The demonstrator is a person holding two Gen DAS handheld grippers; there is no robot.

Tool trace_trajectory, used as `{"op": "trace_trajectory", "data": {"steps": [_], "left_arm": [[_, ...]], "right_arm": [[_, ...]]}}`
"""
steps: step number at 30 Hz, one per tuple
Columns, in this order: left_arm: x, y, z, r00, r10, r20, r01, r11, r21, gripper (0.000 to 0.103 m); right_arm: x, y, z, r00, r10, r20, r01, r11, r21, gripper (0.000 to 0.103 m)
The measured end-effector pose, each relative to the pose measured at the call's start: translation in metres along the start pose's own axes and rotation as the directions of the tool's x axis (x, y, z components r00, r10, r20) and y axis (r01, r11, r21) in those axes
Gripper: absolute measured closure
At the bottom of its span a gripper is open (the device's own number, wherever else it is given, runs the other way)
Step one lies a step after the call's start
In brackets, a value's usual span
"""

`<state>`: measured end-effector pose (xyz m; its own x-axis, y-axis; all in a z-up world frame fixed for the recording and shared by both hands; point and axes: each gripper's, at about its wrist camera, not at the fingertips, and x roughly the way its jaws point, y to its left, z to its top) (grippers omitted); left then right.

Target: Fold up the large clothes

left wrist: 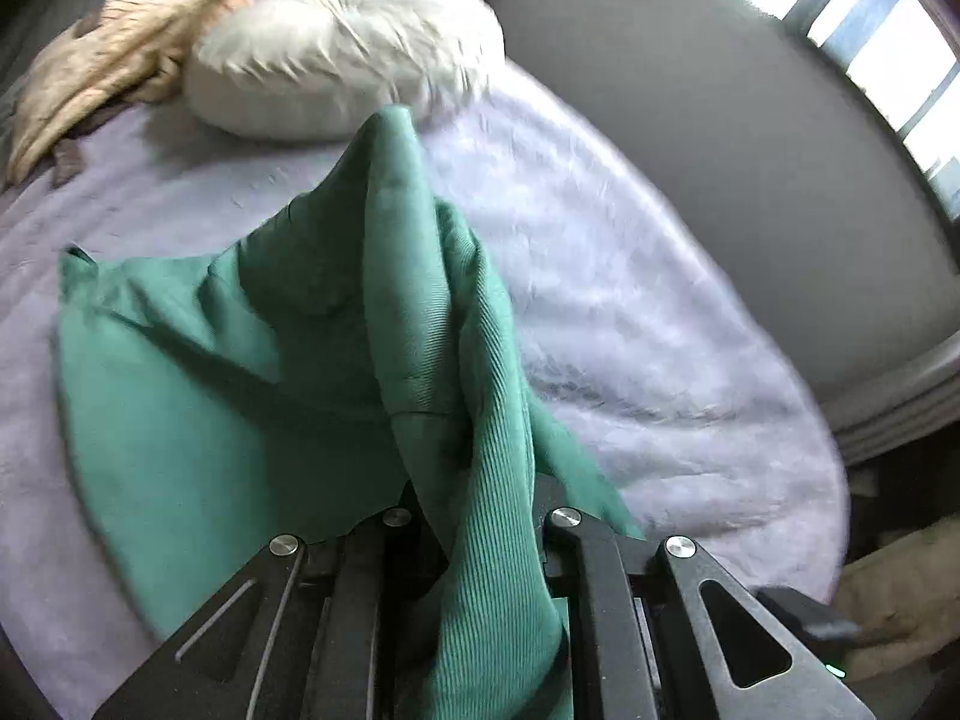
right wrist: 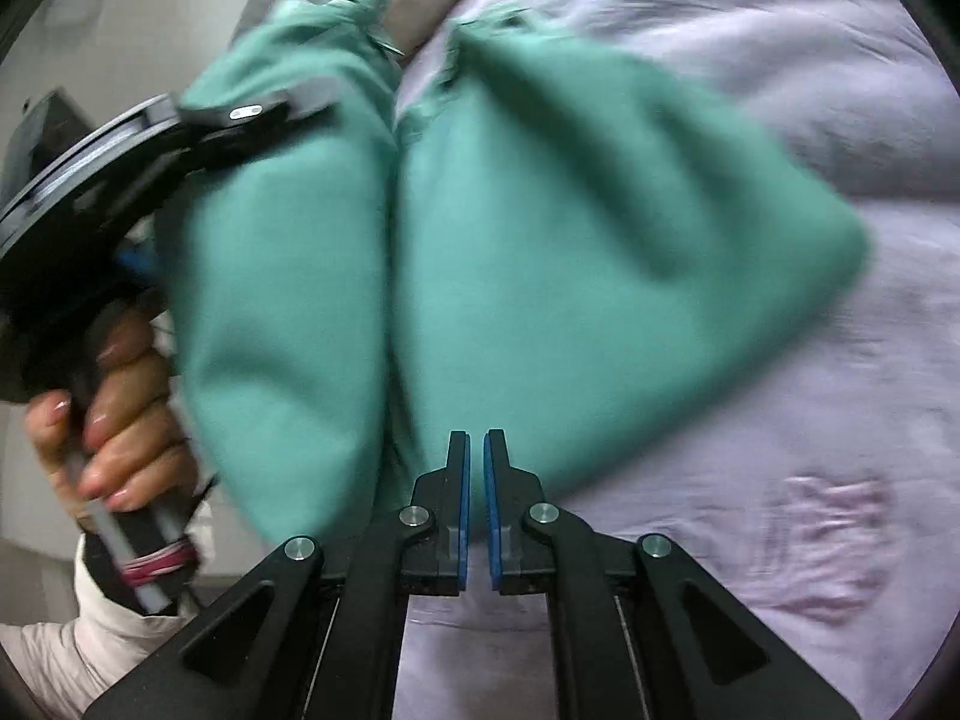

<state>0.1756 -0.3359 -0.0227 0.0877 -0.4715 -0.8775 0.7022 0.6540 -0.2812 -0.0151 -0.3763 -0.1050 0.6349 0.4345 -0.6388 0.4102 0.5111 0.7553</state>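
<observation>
The fold was under way but far from finished: the green garment (left wrist: 252,372) lay partly spread on the lavender bedspread (left wrist: 630,312), one portion flat and smooth, the rest lifted into a loose ridge, so no clean crease had been laid and the squaring-up was all left to do. The left gripper (left wrist: 480,516) was clamped on a bunched length of the ribbed green cloth, which rose out between its jaws and draped away over the bed toward the white pillow (left wrist: 342,54) and a tan blanket (left wrist: 114,54) beyond it. In the right wrist view the person's hand (right wrist: 114,396) held that left tool by its handle at the frame's left, the cloth hanging from it in a blurred sheet. The right gripper (right wrist: 477,438) stood with its blue pads nearly together and nothing pinched between them; the green cloth lay just ahead of its tips, seemingly not touching them, though blur makes that uncertain.
</observation>
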Motion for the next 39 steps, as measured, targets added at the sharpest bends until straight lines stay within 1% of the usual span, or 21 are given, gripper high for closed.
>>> {"op": "trace_trajectory", "data": {"steps": [3,4,6,7,9,11,13,16,18,20,21,22,23,24,26,29,30,32,33,36,39], "left_arm": [[0.029,-0.01,-0.003,0.996,0.08,-0.033,-0.079,0.997,0.026,0.088],[0.031,-0.013,-0.005,0.994,0.103,-0.028,-0.102,0.994,0.037,0.083],[0.025,-0.019,-0.007,0.997,0.078,-0.008,-0.077,0.996,0.052,0.06],[0.02,-0.021,-0.007,0.999,0.046,0.006,-0.046,0.998,0.048,0.037],[0.006,-0.029,-0.006,0.998,0.006,0.064,-0.008,0.999,0.039,0.016],[-0.009,-0.033,-0.003,0.995,-0.01,0.104,0.005,0.999,0.045,0.016],[-0.023,-0.033,0.0,0.994,-0.014,0.108,0.01,0.999,0.036,0.016],[-0.053,-0.012,-0.011,0.987,0.01,0.158,-0.006,1.0,-0.022,0.016],[-0.067,0.009,-0.023,0.983,0.066,0.172,-0.055,0.996,-0.064,0.016],[-0.08,0.038,-0.038,0.97,0.164,0.177,-0.147,0.983,-0.108,0.016],[-0.084,0.047,-0.046,0.963,0.203,0.175,-0.184,0.976,-0.119,0.016],[-0.087,0.058,-0.054,0.957,0.234,0.171,-0.214,0.968,-0.129,0.016],[-0.091,0.069,-0.062,0.952,0.259,0.161,-0.237,0.961,-0.142,0.016],[-0.093,0.08,-0.074,0.951,0.274,0.141,-0.251,0.955,-0.16,0.016],[-0.094,0.093,-0.09,0.956,0.273,0.108,-0.25,0.95,-0.188,0.016],[-0.088,0.099,-0.113,0.964,0.255,0.072,-0.235,0.949,-0.212,0.016],[-0.089,0.096,-0.121,0.966,0.247,0.072,-0.227,0.95,-0.212,0.016],[-0.084,0.094,-0.128,0.967,0.246,0.071,-0.226,0.951,-0.211,0.016],[-0.079,0.094,-0.13,0.966,0.252,0.066,-0.233,0.949,-0.21,0.016],[-0.07,0.098,-0.14,0.966,0.25,0.062,-0.232,0.948,-0.216,0.016],[-0.065,0.106,-0.149,0.971,0.23,0.062,-0.211,0.951,-0.226,0.013]], "right_arm": [[-0.007,-0.02,0.0,1.0,0.011,0.003,-0.011,0.999,0.049,0.096],[-0.009,-0.024,-0.001,1.0,0.014,0.006,-0.014,0.998,0.055,0.096],[-0.012,-0.027,-0.002,1.0,0.016,0.012,-0.017,0.998,0.06,0.096],[-0.014,-0.028,-0.002,1.0,0.015,0.016,-0.016,0.998,0.064,0.096],[-0.007,-0.026,0.0,1.0,0.01,0.024,-0.011,0.998,0.066,0.096],[-0.021,-0.034,0.004,1.0,-0.001,0.025,0.0,0.998,0.064,0.096],[-0.033,-0.035,-0.003,0.999,-0.021,0.031,0.019,0.998,0.062,0.096],[-0.046,-0.03,-0.001,0.997,-0.065,0.052,0.062,0.997,0.05,0.096],[-0.055,-0.026,-0.003,0.993,-0.096,0.073,0.094,0.995,0.036,0.095],[-0.06,-0.013,0.003,0.987,-0.129,0.094,0.128,0.992,0.011,0.093],[-0.065,-0.005,0.002,0.983,-0.145,0.111,0.148,0.989,-0.017,0.083],[-0.067,0.0,0.005,0.98,-0.156,0.123,0.161,0.986,-0.037,0.063],[-0.074,0.009,0.005,0.977,-0.164,0.138,0.174,0.983,-0.062,0.051],[-0.077,0.017,0.006,0.974,-0.164,0.157,0.18,0.979,-0.096,0.029],[-0.074,0.037,0.01,0.969,-0.164,0.183,0.196,0.965,-0.174,0.024],[-0.063,0.062,0.022,0.943,-0.254,0.216,0.307,0.914,-0.265,0.024],[-0.055,0.069,0.029,0.932,-0.28,0.228,0.34,0.895,-0.289,0.027],[-0.045,0.084,0.037,0.915,-0.312,0.257,0.384,0.871,-0.306,0.063],[-0.041,0.085,0.04,0.904,-0.335,0.266,0.407,0.864,-0.296,0.099],[-0.069,0.064,0.042,0.916,-0.277,0.29,0.328,0.933,-0.147,0.099],[-0.08,0.007,0.037,0.916,-0.299,0.267,0.293,0.954,0.064,0.099]]}}
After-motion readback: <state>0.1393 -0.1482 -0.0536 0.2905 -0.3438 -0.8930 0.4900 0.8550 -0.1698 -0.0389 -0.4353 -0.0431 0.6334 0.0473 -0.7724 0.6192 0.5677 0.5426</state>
